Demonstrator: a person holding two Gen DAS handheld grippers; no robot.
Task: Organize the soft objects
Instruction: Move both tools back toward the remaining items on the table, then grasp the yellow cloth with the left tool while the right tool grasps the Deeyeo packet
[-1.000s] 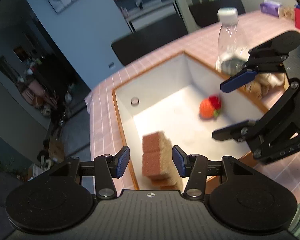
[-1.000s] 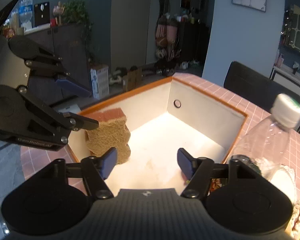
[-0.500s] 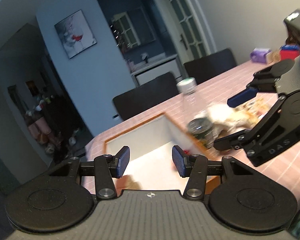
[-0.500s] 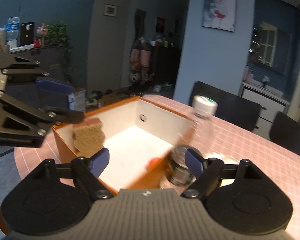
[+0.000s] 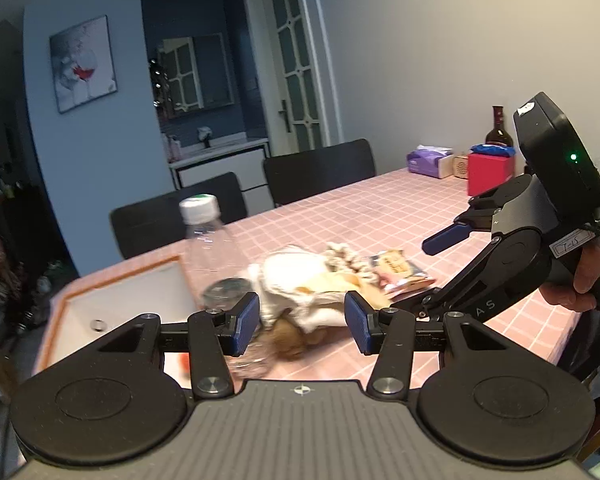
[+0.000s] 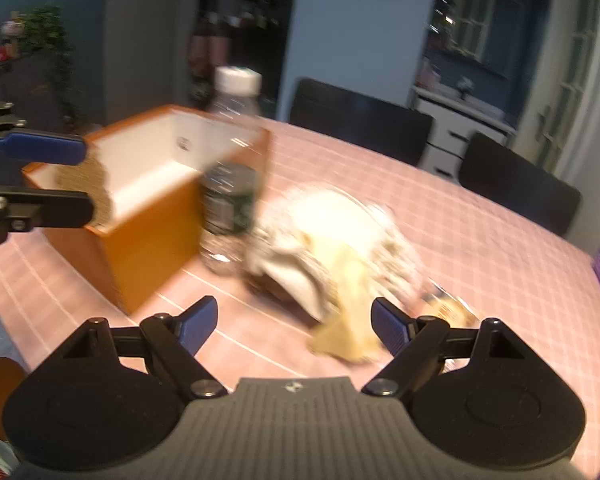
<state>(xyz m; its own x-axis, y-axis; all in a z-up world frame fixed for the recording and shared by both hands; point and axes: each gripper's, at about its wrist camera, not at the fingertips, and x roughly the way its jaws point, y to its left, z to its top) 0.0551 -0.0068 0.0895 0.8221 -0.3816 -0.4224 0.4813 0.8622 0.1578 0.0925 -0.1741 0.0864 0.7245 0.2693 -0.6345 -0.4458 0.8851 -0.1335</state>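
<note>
So both claws, left [image 5: 300, 322] and right [image 6: 294, 326], are held wide open and empty above the pink tabletop [image 5: 380, 216], with the cloth pile [image 6: 328, 236] heaped beside the bottle [image 6: 230, 184] and box [image 6: 148, 232].

Left gripper [image 5: 300, 322], right gripper [image 6: 293, 325]: agape, empty

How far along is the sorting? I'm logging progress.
Done: a brown sponge sits inside the orange-sided box. In hand: nothing; left claw and right claw are open. Left: the white and cream cloth pile beside the clear plastic bottle.
</note>
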